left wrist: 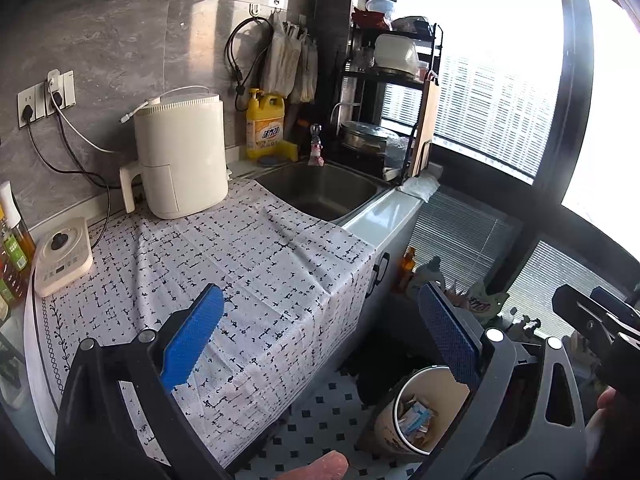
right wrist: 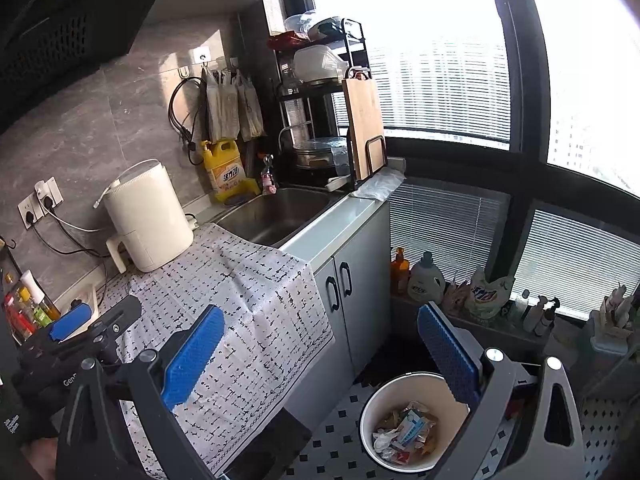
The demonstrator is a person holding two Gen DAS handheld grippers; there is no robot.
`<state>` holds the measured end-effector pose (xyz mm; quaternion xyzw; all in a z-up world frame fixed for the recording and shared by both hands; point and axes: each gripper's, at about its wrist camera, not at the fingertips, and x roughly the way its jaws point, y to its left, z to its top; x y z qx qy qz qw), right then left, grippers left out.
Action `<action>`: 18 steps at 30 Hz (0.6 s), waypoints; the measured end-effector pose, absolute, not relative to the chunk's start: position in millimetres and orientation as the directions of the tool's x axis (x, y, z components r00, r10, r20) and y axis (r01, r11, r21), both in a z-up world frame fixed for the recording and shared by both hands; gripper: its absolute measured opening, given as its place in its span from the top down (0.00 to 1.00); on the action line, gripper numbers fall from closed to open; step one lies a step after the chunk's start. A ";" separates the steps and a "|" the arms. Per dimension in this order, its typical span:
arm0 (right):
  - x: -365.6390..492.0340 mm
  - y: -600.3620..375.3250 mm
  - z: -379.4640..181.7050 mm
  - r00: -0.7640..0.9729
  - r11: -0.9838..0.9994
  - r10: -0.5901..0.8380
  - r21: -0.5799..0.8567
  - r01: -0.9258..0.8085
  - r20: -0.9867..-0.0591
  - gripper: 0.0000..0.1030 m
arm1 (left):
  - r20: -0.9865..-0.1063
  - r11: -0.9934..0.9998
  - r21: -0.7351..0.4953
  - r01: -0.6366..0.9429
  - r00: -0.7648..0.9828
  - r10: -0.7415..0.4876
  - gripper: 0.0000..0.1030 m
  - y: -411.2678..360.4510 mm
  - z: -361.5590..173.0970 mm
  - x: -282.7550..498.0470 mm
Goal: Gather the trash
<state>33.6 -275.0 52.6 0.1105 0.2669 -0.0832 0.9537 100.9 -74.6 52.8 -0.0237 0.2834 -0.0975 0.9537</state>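
Observation:
A white trash bin [right wrist: 400, 420] stands on the tiled floor beside the counter, holding crumpled wrappers and paper [right wrist: 404, 432]. It also shows in the left wrist view [left wrist: 420, 412], partly behind my finger. My left gripper [left wrist: 320, 328] is open and empty above the counter's front edge. My right gripper [right wrist: 320, 344] is open and empty, above the cabinet front and left of the bin. The left gripper shows at the left of the right wrist view [right wrist: 72, 326]. The cloth-covered counter [left wrist: 224, 256] carries no loose trash that I can see.
A white air fryer [left wrist: 180, 152], a small white appliance [left wrist: 60, 256] and oil bottles [left wrist: 12, 248] stand on the counter. Beyond are the sink [left wrist: 324, 192], yellow detergent [left wrist: 264, 124] and a dish rack [left wrist: 392, 80]. Bottles and bags [right wrist: 460, 288] line the window ledge.

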 end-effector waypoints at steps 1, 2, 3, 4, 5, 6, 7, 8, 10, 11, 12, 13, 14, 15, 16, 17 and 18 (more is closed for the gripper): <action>33.2 -274.9 52.5 0.843 0.962 -0.101 0.166 0.219 -0.528 0.08 | -0.535 0.980 -0.100 0.173 0.821 -0.199 0.06 -73.8 52.6 101.3; 32.9 -274.9 52.2 0.843 0.961 -0.102 0.166 0.220 -0.528 0.08 | -0.534 0.980 -0.100 0.172 0.822 -0.199 0.06 -74.2 52.7 102.0; 32.6 -275.1 52.1 0.842 0.961 -0.102 0.166 0.220 -0.530 0.08 | -0.533 0.980 -0.099 0.172 0.822 -0.198 0.06 -74.0 52.5 102.6; 31.7 -275.0 52.0 0.842 0.961 -0.102 0.165 0.221 -0.529 0.08 | -0.532 0.980 -0.099 0.173 0.823 -0.198 0.06 -74.5 52.6 101.0; 31.5 -275.3 52.0 0.842 0.961 -0.103 0.165 0.221 -0.529 0.08 | -0.532 0.980 -0.098 0.173 0.823 -0.199 0.06 -74.5 52.3 101.1; 31.8 -275.8 52.0 0.842 0.961 -0.101 0.166 0.219 -0.529 0.08 | -0.533 0.980 -0.099 0.172 0.823 -0.198 0.06 -74.8 52.8 100.8; 31.8 -276.0 52.0 0.842 0.961 -0.100 0.167 0.219 -0.530 0.08 | -0.533 0.980 -0.098 0.173 0.823 -0.198 0.06 -74.7 52.7 100.9; 31.6 -276.1 51.9 0.842 0.961 -0.100 0.167 0.219 -0.529 0.08 | -0.533 0.980 -0.097 0.173 0.822 -0.198 0.06 -74.7 52.6 101.0; 31.3 -276.3 51.9 0.843 0.962 -0.098 0.167 0.217 -0.529 0.08 | -0.532 0.981 -0.097 0.169 0.824 -0.195 0.06 -74.5 52.9 100.7; 31.5 -276.3 52.0 0.843 0.962 -0.099 0.167 0.217 -0.529 0.08 | -0.531 0.981 -0.097 0.168 0.825 -0.194 0.06 -74.5 52.9 100.6; 31.1 -274.9 51.8 0.843 0.962 -0.099 0.167 0.218 -0.529 0.08 | -0.531 0.981 -0.096 0.168 0.825 -0.193 0.06 -74.3 52.5 100.6; 30.7 -274.2 51.7 0.843 0.962 -0.099 0.167 0.218 -0.529 0.08 | -0.531 0.981 -0.095 0.169 0.825 -0.193 0.06 -74.7 52.7 99.1; 30.4 -273.7 51.4 0.842 0.961 -0.098 0.169 0.218 -0.530 0.08 | -0.531 0.981 -0.094 0.169 0.825 -0.193 0.06 -74.7 52.5 99.2; 30.1 -273.7 51.2 0.842 0.961 -0.097 0.169 0.218 -0.530 0.08 | -0.531 0.981 -0.094 0.169 0.825 -0.192 0.06 -74.6 52.6 99.1; 30.8 -273.7 51.4 0.842 0.961 -0.097 0.170 0.218 -0.531 0.08 | -0.530 0.981 -0.094 0.169 0.826 -0.193 0.06 -74.5 52.8 99.0; 30.8 -273.9 51.5 0.842 0.961 -0.097 0.169 0.218 -0.530 0.08 | -0.530 0.981 -0.094 0.170 0.826 -0.194 0.06 -73.6 52.6 98.5; 30.6 -274.1 51.5 0.843 0.961 -0.097 0.170 0.218 -0.530 0.08 | -0.530 0.981 -0.094 0.170 0.826 -0.194 0.06 -73.4 52.4 98.6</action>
